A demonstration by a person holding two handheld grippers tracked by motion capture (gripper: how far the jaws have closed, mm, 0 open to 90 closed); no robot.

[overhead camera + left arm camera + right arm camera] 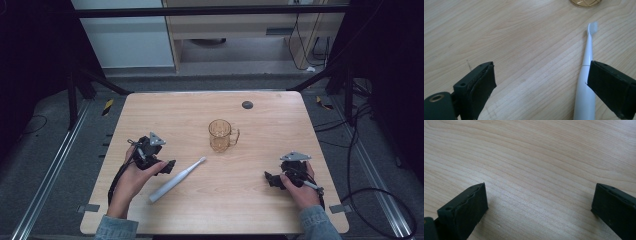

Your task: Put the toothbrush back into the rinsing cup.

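- My left gripper (169, 166) sits at the lower left of the high view, jaws spread wide, with bare wood between them in its own view.
- The white toothbrush (176, 180) lies slanted just beside my left jaws, towards the frame's centre; in the left gripper view its handle (585, 97) passes behind the right-hand jaw.
- The amber mug (220, 135) stands upright above the brush head, apart from it, at the frame's centre.
- My right gripper (272, 179), lower right, is wide apart too, over bare table (536, 165).
- A small dark disc (247, 105) lies near the far edge, well apart from everything.
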